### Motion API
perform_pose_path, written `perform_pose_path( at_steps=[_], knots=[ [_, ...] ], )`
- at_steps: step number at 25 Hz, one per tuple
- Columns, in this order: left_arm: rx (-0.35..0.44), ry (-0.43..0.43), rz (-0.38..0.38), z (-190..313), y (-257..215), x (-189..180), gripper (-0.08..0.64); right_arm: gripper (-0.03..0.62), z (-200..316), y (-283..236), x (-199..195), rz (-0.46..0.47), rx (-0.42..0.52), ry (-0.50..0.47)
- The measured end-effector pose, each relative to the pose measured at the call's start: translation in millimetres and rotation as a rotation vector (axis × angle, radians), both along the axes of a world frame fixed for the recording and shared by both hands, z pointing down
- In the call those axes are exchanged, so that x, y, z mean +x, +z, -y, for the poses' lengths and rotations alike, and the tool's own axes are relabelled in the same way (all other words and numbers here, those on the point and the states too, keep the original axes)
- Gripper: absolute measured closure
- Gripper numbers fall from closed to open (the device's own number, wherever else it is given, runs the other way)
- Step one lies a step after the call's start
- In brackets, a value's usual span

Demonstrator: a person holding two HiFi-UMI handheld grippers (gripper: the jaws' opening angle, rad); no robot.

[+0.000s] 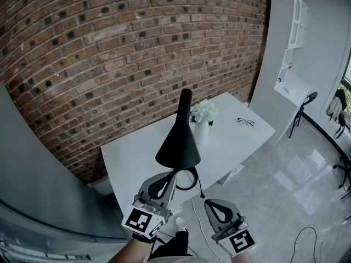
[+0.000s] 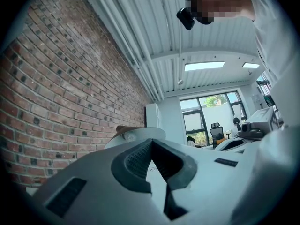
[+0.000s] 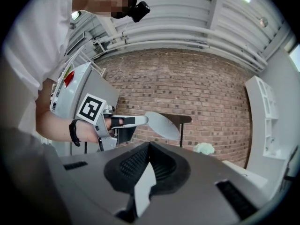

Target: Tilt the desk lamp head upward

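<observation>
The black cone-shaped lamp head (image 1: pixel 178 141) stands over the white table (image 1: pixel 131 160), its narrow end pointing up and its wide rim low at the near side. My left gripper (image 1: pixel 172 175) is shut, and its tips sit just under that rim. In the left gripper view the shade's pale underside (image 2: pixel 138 134) lies right beyond the closed tips (image 2: pixel 151 142). The right gripper view shows the left gripper (image 3: pixel 140 121) touching the shade's edge (image 3: pixel 165 125). My right gripper (image 1: pixel 211 203) hangs shut and empty to the right, clear of the lamp.
A white vase of pale flowers (image 1: pixel 203 115) stands behind the lamp, and a pair of glasses (image 1: pixel 245 122) lies near the table's right corner. A black cable (image 1: pixel 193 181) loops off the near edge. Brick wall behind; a white shelf unit (image 1: pixel 290 48) and chair (image 1: pixel 304 107) at right.
</observation>
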State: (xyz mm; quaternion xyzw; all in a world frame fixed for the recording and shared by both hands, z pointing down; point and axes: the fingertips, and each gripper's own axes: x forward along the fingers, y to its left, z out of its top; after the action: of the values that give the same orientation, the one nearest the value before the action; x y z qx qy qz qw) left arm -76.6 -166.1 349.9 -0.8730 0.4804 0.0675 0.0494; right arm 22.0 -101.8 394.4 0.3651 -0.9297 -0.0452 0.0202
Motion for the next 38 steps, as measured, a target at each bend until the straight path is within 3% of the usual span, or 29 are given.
perform_pose_path(
  at_steps=[15,30,38],
  knots=[
    [-0.053,-0.045,0.001,-61,30,-8,0.555,0.577,-45,12,10,-0.049,-0.039,-0.010],
    [-0.056,-0.008,0.022,-66,31,9,0.555,0.577,-44,4,20,-0.026,-0.015,0.005],
    [-0.072,-0.020,0.028,-67,34,-3,0.555,0.577,-41,-1,8,0.011,-0.011,0.000]
  ],
)
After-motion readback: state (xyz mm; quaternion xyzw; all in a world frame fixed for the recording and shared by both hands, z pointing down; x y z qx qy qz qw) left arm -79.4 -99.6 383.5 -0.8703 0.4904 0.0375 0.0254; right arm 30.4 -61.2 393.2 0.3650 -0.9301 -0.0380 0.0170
